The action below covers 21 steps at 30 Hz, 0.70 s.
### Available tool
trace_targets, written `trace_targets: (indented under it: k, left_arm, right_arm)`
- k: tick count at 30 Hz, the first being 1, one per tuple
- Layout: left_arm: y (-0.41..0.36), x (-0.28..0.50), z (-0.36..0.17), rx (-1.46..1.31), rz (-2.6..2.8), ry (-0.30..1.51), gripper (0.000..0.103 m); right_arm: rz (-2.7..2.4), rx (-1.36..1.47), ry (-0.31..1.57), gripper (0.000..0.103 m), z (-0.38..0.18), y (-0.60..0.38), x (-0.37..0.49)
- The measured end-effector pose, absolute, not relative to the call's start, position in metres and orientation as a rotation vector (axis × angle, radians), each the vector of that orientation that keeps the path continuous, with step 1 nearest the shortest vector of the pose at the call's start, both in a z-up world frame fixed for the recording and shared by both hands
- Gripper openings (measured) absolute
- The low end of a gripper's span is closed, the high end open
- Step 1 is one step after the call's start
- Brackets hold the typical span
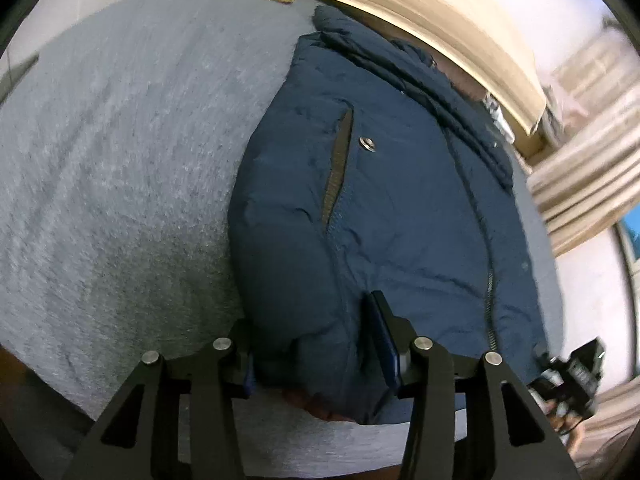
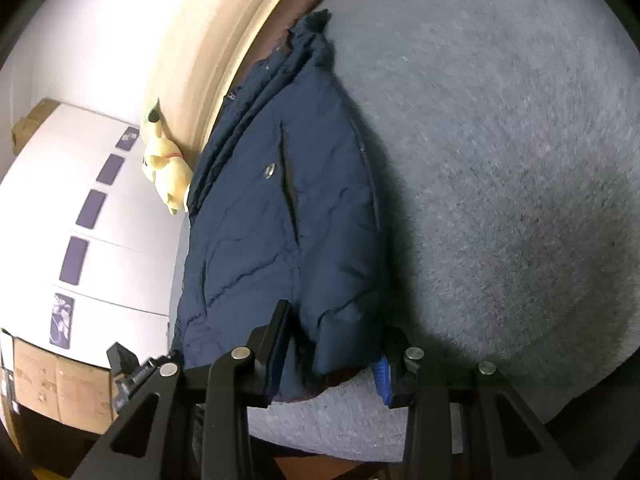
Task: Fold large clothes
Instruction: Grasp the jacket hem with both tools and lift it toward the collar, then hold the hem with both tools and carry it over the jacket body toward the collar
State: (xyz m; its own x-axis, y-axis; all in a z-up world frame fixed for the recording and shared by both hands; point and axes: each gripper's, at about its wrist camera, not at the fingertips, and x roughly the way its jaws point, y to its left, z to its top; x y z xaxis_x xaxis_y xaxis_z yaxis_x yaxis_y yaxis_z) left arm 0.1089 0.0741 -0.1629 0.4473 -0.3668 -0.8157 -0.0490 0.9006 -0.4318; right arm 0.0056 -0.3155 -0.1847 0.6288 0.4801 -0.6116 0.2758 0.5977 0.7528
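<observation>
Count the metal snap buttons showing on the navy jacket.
1. A single snap button sits mid-panel on the navy jacket, just beside the slanted pocket opening; the right wrist view shows the same one. Folded layers may hide others.

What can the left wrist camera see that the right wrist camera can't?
Only the left wrist view shows the jacket's long front zipper and the striped curtain. Only the right wrist view shows the cardboard box, the white panels with purple patches and the whole yellow plush toy. Both show the navy puffer jacket on the grey blanket, its pocket snap, and each camera's own tongs, left and right, around the jacket's near edge.
</observation>
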Motion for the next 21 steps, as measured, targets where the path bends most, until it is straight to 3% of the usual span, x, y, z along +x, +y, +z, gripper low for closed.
trace_targets:
  k: [1,2,4,7,21]
  left_arm:
    - [0.069,0.11,-0.163,-0.397,-0.19,1.093,0.04]
    - [0.066,0.11,-0.162,-0.379,-0.183,1.089,0.034]
    - [0.059,0.111,-0.162,-0.342,-0.177,1.077,0.029]
    - [0.055,0.106,-0.157,-0.271,-0.164,1.054,0.024]
    - [0.073,0.06,-0.146,-0.205,-0.209,1.026,0.021]
  right_arm:
    - [0.142,0.979,0.915,0.039,-0.187,-0.317,0.006]
    - [0.143,0.986,0.911,0.032,-0.188,-0.318,0.006]
    - [0.132,0.958,0.914,0.022,-0.186,-0.317,0.004]
    - [0.116,0.919,0.913,0.015,-0.178,-0.31,0.002]
    - [0.093,0.842,0.905,0.013,-0.154,-0.308,-0.018]
